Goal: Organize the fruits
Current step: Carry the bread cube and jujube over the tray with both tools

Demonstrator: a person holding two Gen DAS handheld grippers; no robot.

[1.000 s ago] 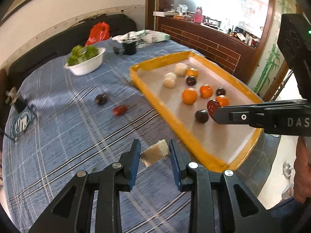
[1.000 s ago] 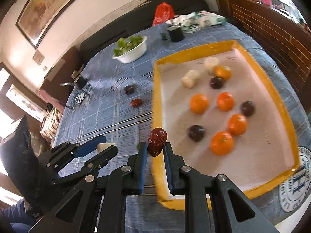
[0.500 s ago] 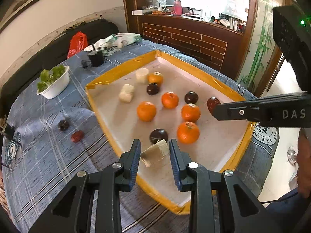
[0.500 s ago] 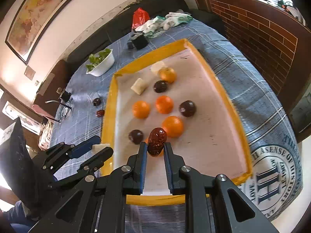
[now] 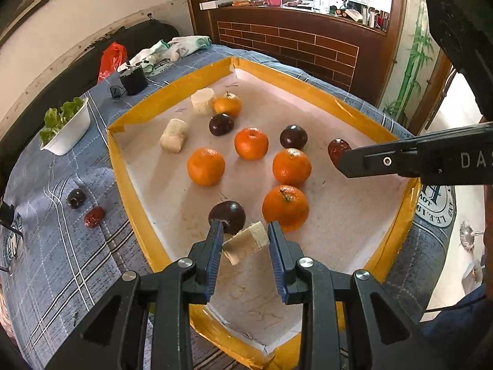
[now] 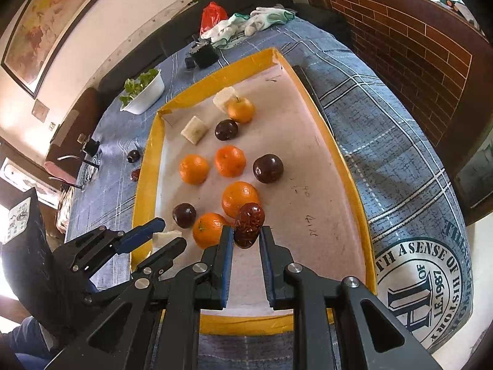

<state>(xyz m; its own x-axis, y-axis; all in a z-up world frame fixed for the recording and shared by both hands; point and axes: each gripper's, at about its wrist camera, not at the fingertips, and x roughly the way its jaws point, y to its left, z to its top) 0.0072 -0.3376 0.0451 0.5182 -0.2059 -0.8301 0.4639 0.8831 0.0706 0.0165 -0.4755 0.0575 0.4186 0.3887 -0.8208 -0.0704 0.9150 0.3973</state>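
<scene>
left gripper (image 5: 245, 240): clamped on pale banana chunk (image 5: 246, 242), lower centre, over tray (image 5: 132, 191)
right gripper (image 6: 245, 240): pinching red date (image 6: 249, 225), lower centre
risk: the tilted chunk could slip free; a dropped date may roll against the oranges (image 6: 240, 199)

The tablecloth (image 6: 385, 141) crest reads "1987"; the right gripper (image 5: 340, 160) "DAS"

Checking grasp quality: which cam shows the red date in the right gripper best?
Right wrist. The red date sits centred between the right gripper fingers, wrinkled skin and both contact sides visible. The left wrist view shows only part of it, side-on, the rest hidden behind the gripper's finger.
</scene>
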